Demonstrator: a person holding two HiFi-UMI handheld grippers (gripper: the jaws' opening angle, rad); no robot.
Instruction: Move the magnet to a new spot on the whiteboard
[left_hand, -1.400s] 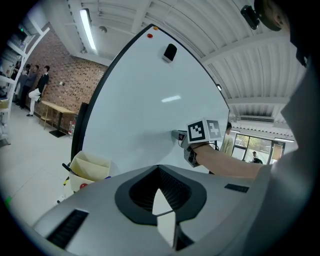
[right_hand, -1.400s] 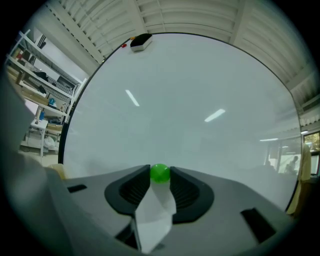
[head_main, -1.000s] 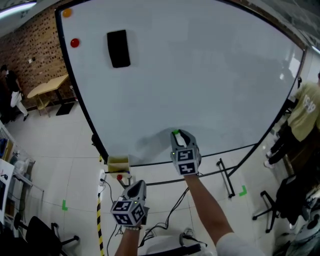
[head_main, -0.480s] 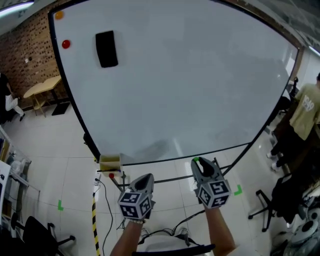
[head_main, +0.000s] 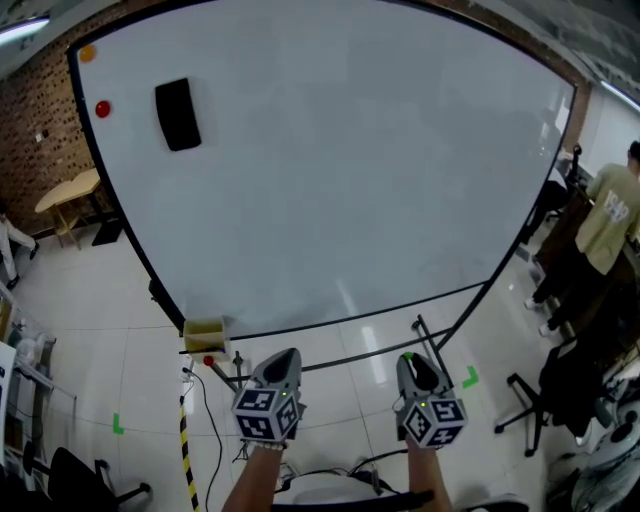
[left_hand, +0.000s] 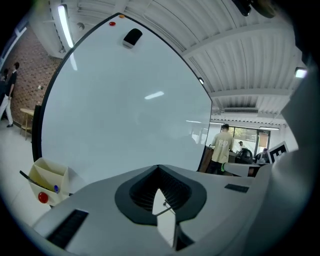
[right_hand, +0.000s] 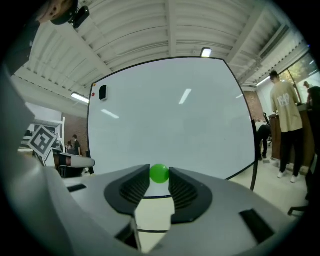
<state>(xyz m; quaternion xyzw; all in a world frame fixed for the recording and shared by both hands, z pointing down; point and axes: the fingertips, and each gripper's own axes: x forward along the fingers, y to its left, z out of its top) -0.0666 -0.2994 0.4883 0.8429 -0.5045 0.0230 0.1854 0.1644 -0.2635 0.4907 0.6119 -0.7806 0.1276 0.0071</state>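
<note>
The whiteboard (head_main: 350, 150) stands upright ahead of me. A small green magnet (right_hand: 159, 173) sits between the tips of my right gripper (right_hand: 159, 175), which is shut on it. In the head view that magnet (head_main: 407, 356) shows as a green dot at the tip of the right gripper (head_main: 411, 364), held off the board below its lower edge. My left gripper (head_main: 284, 358) hangs beside it on the left. Its jaws (left_hand: 159, 168) meet at the tips with nothing in them. A red magnet (head_main: 102, 108) and an orange magnet (head_main: 87, 54) stick at the board's upper left.
A black eraser (head_main: 178, 114) clings to the board beside the red magnet. A yellow tray (head_main: 205, 332) hangs at the board's lower left corner. The board's stand bars (head_main: 440, 345) cross the floor. A person in a tan shirt (head_main: 612, 215) stands at the right, near office chairs (head_main: 560, 395).
My right gripper has drawn back from the board's lower part, down and to the right, with the green magnet in it. The left gripper has shifted a little forward.
</note>
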